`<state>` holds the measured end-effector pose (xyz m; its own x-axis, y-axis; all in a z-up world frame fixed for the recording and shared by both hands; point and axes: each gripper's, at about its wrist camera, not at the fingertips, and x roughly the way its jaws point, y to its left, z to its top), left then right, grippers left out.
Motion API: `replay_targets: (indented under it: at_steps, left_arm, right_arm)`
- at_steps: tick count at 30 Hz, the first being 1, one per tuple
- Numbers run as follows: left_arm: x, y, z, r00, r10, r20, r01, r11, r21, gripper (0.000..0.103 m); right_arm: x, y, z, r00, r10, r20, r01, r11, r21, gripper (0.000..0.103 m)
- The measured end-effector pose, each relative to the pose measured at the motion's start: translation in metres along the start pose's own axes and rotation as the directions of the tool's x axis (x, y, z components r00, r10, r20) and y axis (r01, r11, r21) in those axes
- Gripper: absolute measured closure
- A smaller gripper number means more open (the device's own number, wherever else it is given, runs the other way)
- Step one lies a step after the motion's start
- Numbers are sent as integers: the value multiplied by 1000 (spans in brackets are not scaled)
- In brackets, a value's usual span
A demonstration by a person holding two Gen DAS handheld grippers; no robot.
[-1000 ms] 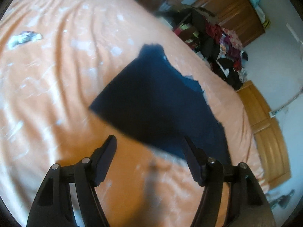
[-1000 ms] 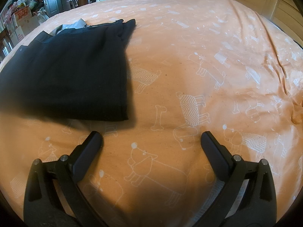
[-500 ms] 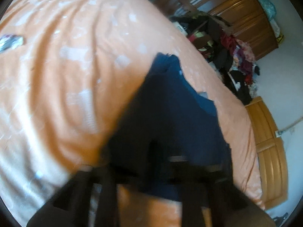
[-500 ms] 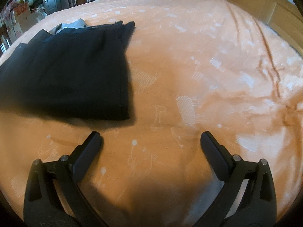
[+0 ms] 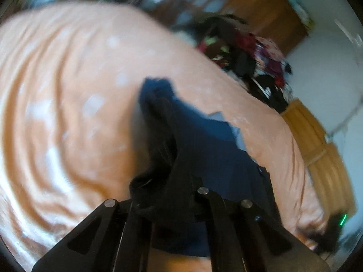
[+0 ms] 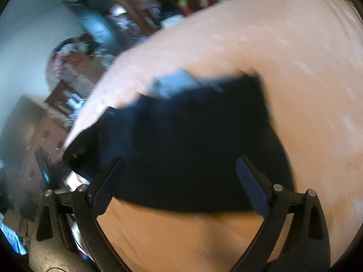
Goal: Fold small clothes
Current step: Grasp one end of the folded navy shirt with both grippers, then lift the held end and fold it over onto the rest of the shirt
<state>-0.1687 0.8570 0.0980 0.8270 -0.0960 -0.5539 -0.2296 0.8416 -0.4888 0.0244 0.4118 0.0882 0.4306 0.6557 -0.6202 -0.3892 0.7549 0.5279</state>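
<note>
On the orange bedspread (image 5: 68, 95), left gripper (image 5: 165, 195) jaws pinch the navy garment (image 5: 211, 149); right gripper (image 6: 181, 181) jaws wide.

Heavy motion blur, dim, fisheye-warped edges

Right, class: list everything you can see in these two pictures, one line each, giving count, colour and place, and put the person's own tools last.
Garment: one, dark navy, lying on the bed, one edge bunched up and lifted.
Bed cover: one, orange with pale prints, under the garment.
Grey cloth: one piece, grey, peeking out at the garment's far edge.
Clothes heap: one pile, mixed dark and red, beyond the bed; blurred.
Wardrobe: one, brown wood, behind the heap.
Bed frame: one, light wood, along the bed's edge.
Left tongs: one, black, shut on the garment's near edge.
Right tongs: one, black, open, above the garment.
</note>
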Motion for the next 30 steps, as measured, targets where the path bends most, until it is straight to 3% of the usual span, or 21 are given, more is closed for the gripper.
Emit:
replay_targets:
  at_steps: [2,4,6,8,9,12,15,16,17,18,20,22,24,27,30]
  left_arm:
    - [-9,-21,1,999,-8,36,6,999,49,101]
    - [-13,-38,1,998,-15,55,10,996,93,101]
    - [-15,-53,-1,998,-14,64,5,991,137,101]
    - [-12,-68,-2,998,-8,60,-4,983,183,101]
    - [-9,-74,-2,998,-5,55,-7,980,201,101]
    - [-5,-88,-3,999,1,40,-10,969,249,101]
    - [4,-104,-4,1000,11,29,-19,950,312,101]
    - [8,-110,-6,1000,8,21,-15,945,327,101]
    - [10,-113,-8,1000,5,13,-9,941,339,101]
    - [15,-119,-10,1000,1,5,-3,938,347,101]
    - [23,-130,-14,1000,-17,-19,23,929,370,101]
    - [27,-151,-23,996,-67,-54,83,911,405,101]
    - [34,-184,-40,987,-121,-105,156,871,466,101]
    - [58,-231,-74,954,-195,-226,287,809,513,101]
    - [90,-272,-116,918,-213,-335,373,752,544,99]
  right_arm:
    - [22,31,28,996,89,-9,-90,995,-50,5]
    - [60,69,58,978,196,-73,-200,978,-60,4]
    - [111,111,80,941,284,-184,-298,953,-52,3]
    - [153,149,90,924,272,-269,-301,951,-75,2]
    - [176,170,92,900,288,-328,-332,939,-88,3]
    - [227,214,88,867,235,-440,-325,935,-140,3]
    - [259,224,76,869,73,-489,-222,941,-254,5]
    - [269,221,74,876,7,-481,-172,938,-300,6]
    - [274,213,73,882,-28,-470,-143,935,-324,24]
    - [272,200,74,886,6,-464,-163,941,-298,56]
    - [255,169,73,880,164,-445,-258,953,-159,93]
    - [214,130,66,917,209,-339,-260,959,-110,92]
    - [178,77,58,930,255,-263,-271,962,-25,93]
    - [135,-1,39,947,262,-185,-251,964,82,93]
    - [124,-64,23,952,249,-177,-217,959,185,93]
